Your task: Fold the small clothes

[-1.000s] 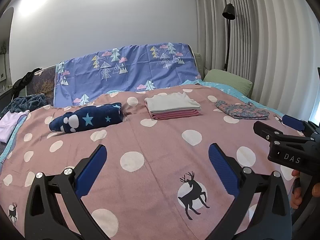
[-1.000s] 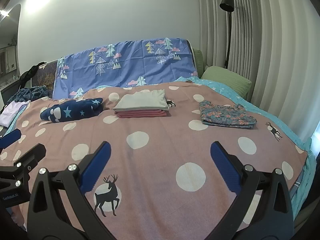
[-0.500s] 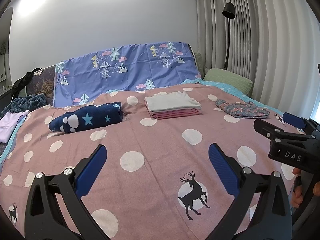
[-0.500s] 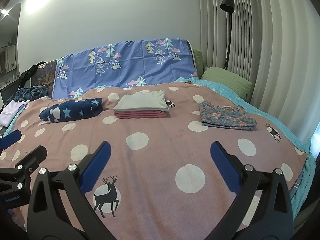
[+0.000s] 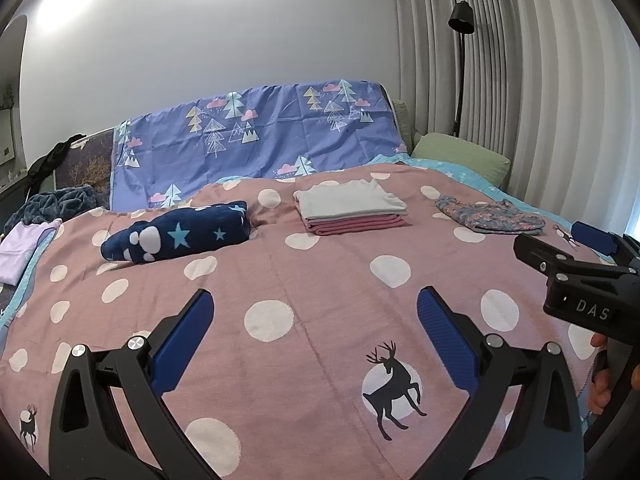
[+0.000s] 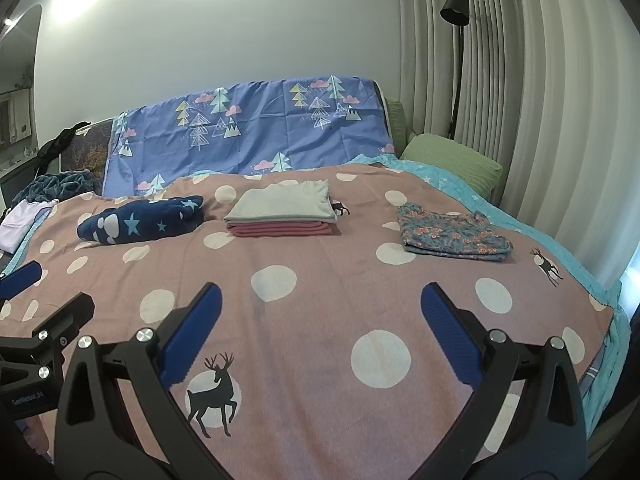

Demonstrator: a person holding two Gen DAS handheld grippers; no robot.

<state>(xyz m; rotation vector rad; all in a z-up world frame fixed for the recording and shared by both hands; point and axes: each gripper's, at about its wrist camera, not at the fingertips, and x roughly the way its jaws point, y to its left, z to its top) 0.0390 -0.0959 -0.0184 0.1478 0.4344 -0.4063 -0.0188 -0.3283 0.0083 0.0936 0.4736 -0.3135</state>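
Note:
A folded stack, grey on pink (image 5: 350, 210) (image 6: 282, 210), lies mid-bed. A floral garment (image 5: 490, 216) (image 6: 454, 234) lies loosely folded to its right. A navy star-print fleece piece (image 5: 176, 236) (image 6: 140, 224) lies to its left. My left gripper (image 5: 314, 338) is open and empty above the near part of the bedspread. My right gripper (image 6: 320, 330) is open and empty too, beside it; its side shows at the right edge of the left wrist view (image 5: 580, 276).
The pink polka-dot bedspread (image 5: 320, 280) covers the bed. A blue tree-print sheet (image 5: 256, 140) drapes the headboard. A green pillow (image 6: 452, 160), a floor lamp (image 6: 456, 12) and curtains stand at the right. A lilac garment (image 5: 20, 244) and dark blanket lie far left.
Nothing has visibly changed apart from a slight camera drift; both grippers stay open over the bed.

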